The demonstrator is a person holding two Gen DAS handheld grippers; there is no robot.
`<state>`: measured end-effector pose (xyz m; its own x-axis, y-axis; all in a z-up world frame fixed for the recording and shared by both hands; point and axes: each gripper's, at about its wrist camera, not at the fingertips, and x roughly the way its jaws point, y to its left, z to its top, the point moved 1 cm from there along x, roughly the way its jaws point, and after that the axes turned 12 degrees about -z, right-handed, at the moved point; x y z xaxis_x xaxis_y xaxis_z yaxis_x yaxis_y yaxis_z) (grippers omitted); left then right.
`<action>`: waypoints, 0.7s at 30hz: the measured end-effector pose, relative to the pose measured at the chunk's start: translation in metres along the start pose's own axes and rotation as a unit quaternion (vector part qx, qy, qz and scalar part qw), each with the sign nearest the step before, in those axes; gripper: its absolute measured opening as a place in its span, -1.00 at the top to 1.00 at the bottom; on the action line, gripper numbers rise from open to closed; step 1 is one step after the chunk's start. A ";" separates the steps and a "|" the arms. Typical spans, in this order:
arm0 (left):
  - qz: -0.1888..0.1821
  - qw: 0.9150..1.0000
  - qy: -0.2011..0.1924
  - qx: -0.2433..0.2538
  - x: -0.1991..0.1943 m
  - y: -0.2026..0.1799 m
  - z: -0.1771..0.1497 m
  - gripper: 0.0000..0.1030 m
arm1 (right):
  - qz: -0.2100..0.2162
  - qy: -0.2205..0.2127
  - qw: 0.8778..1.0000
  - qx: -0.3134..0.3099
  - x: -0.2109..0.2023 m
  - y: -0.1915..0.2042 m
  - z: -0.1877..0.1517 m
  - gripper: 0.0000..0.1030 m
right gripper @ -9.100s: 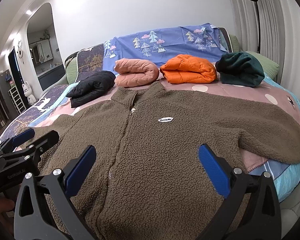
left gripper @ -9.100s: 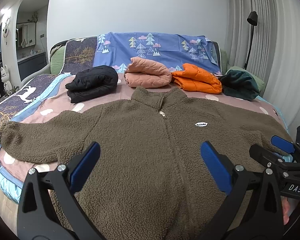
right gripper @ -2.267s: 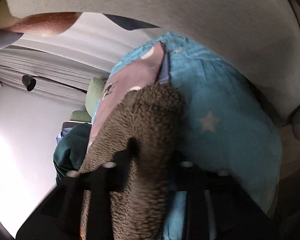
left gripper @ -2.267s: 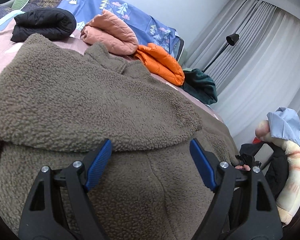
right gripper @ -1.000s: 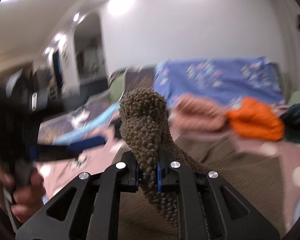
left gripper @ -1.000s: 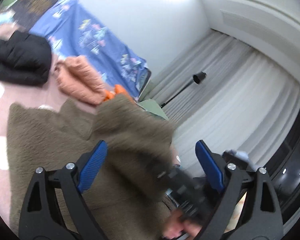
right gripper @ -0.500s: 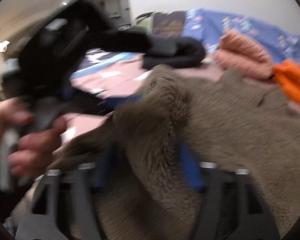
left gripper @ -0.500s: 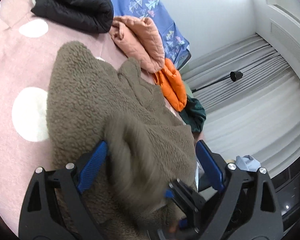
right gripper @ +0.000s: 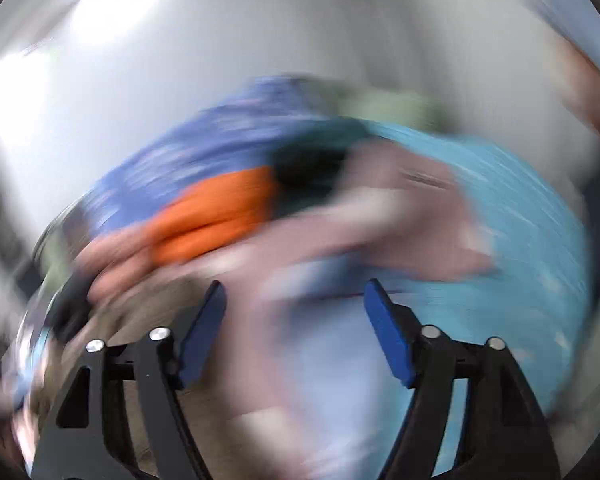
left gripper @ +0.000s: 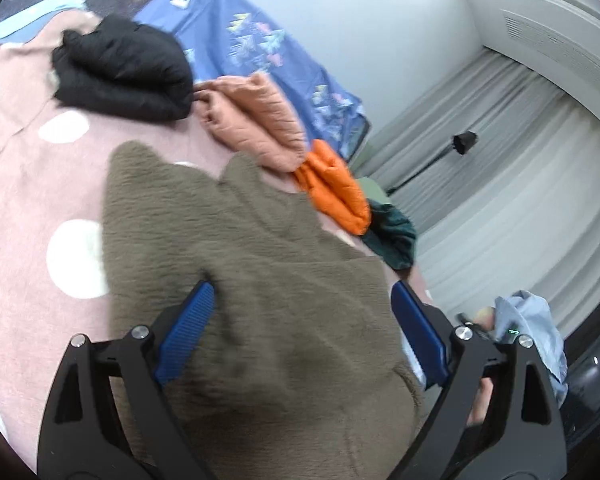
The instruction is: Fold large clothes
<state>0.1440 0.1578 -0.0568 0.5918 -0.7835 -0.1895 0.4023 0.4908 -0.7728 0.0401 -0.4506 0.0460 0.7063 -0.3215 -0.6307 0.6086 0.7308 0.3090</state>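
A brown fleece jacket (left gripper: 260,280) lies on the pink dotted bedspread (left gripper: 28,184) with both sleeves folded in over its body. My left gripper (left gripper: 300,340) is open and empty, hovering just above the jacket's lower part. My right gripper (right gripper: 294,332) is open and empty; its view is heavily blurred by motion, and a smear of the brown jacket (right gripper: 148,312) shows at its lower left. The person's other hand (left gripper: 480,396) shows at the right edge of the left wrist view.
Folded clothes line the back of the bed: a black jacket (left gripper: 124,68), a salmon quilted one (left gripper: 256,128), an orange one (left gripper: 336,188) and a dark green one (left gripper: 396,236). A blue patterned sheet (left gripper: 236,40) covers the headboard. Curtains (left gripper: 500,184) and a floor lamp (left gripper: 464,142) stand to the right.
My right gripper has let go of the right sleeve, opened, and swung away to the right. The sleeve now lies folded across the jacket. My left gripper has stayed open above it.
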 end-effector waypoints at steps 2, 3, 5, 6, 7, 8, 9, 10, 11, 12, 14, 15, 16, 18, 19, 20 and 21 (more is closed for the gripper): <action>-0.014 1.000 0.003 0.013 0.006 -0.015 -0.002 -0.77 | -0.002 0.052 0.994 0.096 0.030 -0.061 0.013 -0.09; -0.019 1.000 0.005 0.019 0.010 -0.022 -0.003 -0.77 | 0.001 0.075 0.988 0.138 0.045 -0.087 0.014 -0.03; -0.023 0.999 0.005 0.029 0.018 -0.032 -0.006 -0.77 | -0.013 0.089 0.985 0.150 0.062 -0.105 0.015 -0.01; -0.019 0.999 0.006 0.037 0.021 -0.037 -0.008 -0.77 | -0.014 0.093 0.983 0.158 0.069 -0.113 0.015 -0.01; -0.013 0.999 0.008 0.045 0.025 -0.041 -0.009 -0.77 | -0.011 0.099 0.980 0.172 0.074 -0.120 0.014 -0.01; -0.006 0.998 0.011 0.054 0.030 -0.045 -0.012 -0.77 | -0.006 0.105 0.976 0.189 0.089 -0.121 0.015 -0.01; 0.001 0.998 0.016 0.061 0.035 -0.048 -0.015 -0.77 | -0.008 0.107 0.973 0.204 0.097 -0.125 0.015 -0.01; 0.003 0.998 0.019 0.064 0.038 -0.048 -0.016 -0.77 | -0.014 0.109 0.972 0.209 0.103 -0.125 0.016 -0.01; 0.009 0.997 0.024 0.067 0.043 -0.049 -0.018 -0.77 | -0.013 0.112 0.969 0.219 0.110 -0.124 0.013 -0.01; 0.015 0.997 0.027 0.069 0.047 -0.048 -0.020 -0.77 | -0.007 0.114 0.966 0.231 0.118 -0.124 0.012 -0.01; 0.020 0.997 0.034 0.067 0.054 -0.046 -0.022 -0.77 | -0.004 0.114 0.963 0.245 0.134 -0.121 0.014 0.08; 0.021 0.997 0.036 0.064 0.057 -0.044 -0.023 -0.77 | -0.004 0.110 0.962 0.251 0.140 -0.122 0.015 0.19; 0.022 0.997 0.037 0.063 0.058 -0.043 -0.023 -0.77 | -0.004 0.108 0.961 0.255 0.143 -0.122 0.016 0.29; 0.026 0.997 0.040 0.062 0.060 -0.040 -0.023 -0.77 | -0.001 0.105 0.961 0.258 0.152 -0.120 0.021 0.98; 0.027 0.997 0.041 0.062 0.061 -0.039 -0.023 -0.77 | -0.015 0.100 0.962 0.254 0.153 -0.120 0.023 0.99; 0.027 0.997 0.041 0.062 0.061 -0.038 -0.023 -0.77 | -0.032 0.089 0.964 0.249 0.151 -0.121 0.025 0.99; 0.026 0.997 0.041 0.062 0.060 -0.038 -0.023 -0.77 | -0.043 0.080 0.966 0.240 0.147 -0.121 0.028 0.99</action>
<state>0.1486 0.0834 -0.0527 0.5569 -0.7816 -0.2809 0.4584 0.5713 -0.6808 0.0808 -0.6027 -0.0646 0.6034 -0.2435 -0.7594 0.7878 0.3294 0.5204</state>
